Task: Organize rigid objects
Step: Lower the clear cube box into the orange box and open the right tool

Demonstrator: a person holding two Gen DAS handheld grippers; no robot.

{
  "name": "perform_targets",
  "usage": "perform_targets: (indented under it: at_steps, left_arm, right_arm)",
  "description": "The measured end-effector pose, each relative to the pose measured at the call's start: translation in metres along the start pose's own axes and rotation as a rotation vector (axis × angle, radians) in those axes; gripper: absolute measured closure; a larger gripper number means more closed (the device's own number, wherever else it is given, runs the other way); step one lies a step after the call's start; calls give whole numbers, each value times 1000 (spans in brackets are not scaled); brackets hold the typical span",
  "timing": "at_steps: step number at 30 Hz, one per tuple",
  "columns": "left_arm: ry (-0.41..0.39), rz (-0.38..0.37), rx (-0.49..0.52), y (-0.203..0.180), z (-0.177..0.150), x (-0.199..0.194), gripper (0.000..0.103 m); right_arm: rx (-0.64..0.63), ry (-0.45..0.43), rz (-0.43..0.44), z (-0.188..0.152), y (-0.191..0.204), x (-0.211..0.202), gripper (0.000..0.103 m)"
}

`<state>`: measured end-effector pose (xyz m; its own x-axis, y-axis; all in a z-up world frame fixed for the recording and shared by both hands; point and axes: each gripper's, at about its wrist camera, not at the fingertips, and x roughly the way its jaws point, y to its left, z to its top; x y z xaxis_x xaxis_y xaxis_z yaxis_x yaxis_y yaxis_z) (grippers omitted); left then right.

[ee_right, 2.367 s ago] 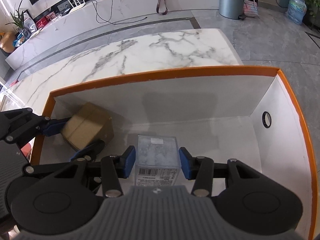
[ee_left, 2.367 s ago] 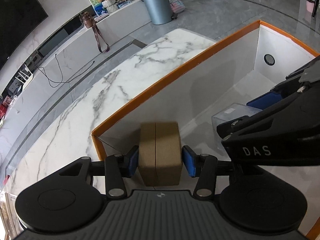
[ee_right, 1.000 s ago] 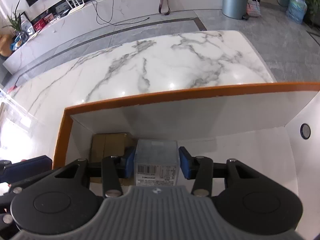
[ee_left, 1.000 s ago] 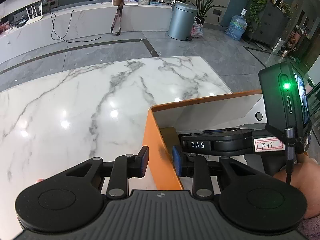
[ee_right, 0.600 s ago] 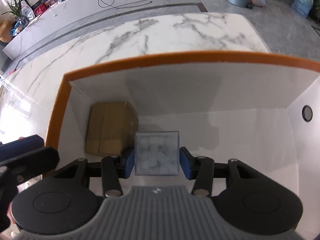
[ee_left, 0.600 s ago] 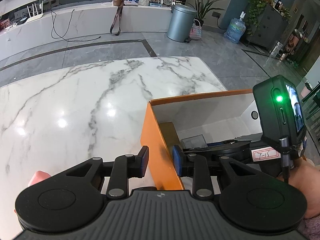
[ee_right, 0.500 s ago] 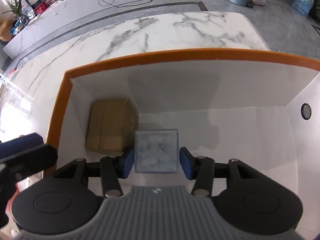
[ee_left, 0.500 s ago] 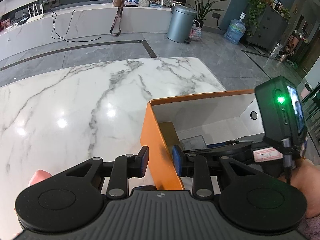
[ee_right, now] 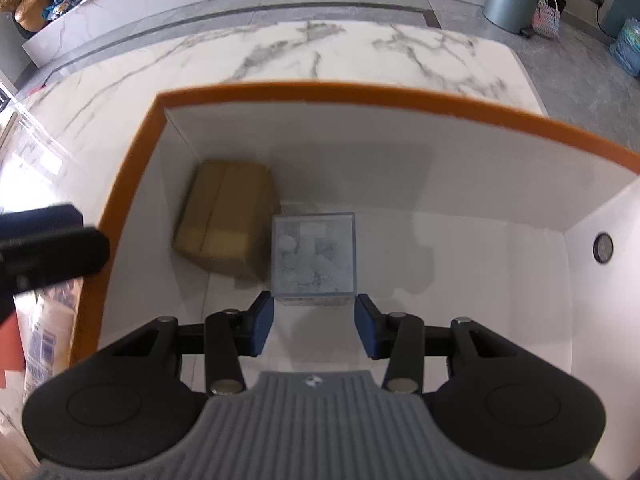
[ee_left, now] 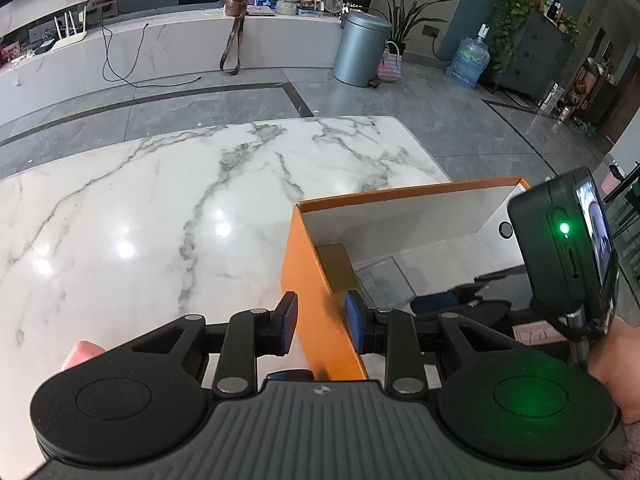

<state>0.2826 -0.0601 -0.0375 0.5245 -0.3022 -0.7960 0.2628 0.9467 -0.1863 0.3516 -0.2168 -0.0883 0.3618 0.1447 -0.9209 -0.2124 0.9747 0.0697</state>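
placing step: right gripper (ee_right: pixel 314 326), jaws just narrowed and clear of the clear box (ee_right: pixel 313 257) at frame centre beside the cardboard box (ee_right: pixel 228 216); left gripper (ee_left: pixel 321 322) pinched the orange bin (ee_left: pixel 308 280) wall. next: withdraw upward.

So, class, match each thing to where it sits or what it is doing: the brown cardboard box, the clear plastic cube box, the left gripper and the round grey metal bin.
Things:
1. brown cardboard box
2. clear plastic cube box
3. left gripper
4. round grey metal bin

Places or states:
A. on the floor beyond the white marble table
B. closed on a side wall of the orange-walled storage box
C. inside the storage box, against its left wall
D. mid-floor of the storage box, touching no wall

Pairs: 1-C, 2-D, 3-B, 4-A
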Motion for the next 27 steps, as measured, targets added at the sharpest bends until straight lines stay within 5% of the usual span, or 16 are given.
perform_targets:
  at_steps: [13,27]
  left_arm:
    - [-18,-5,4,2,-4,-11,70]
    - [-78,16,-29,14,-37,-77,70]
  right_arm:
    - [-19,-46,-29,0,4,-12,56]
    - [-49,-295,47,-53,34,-104,54]
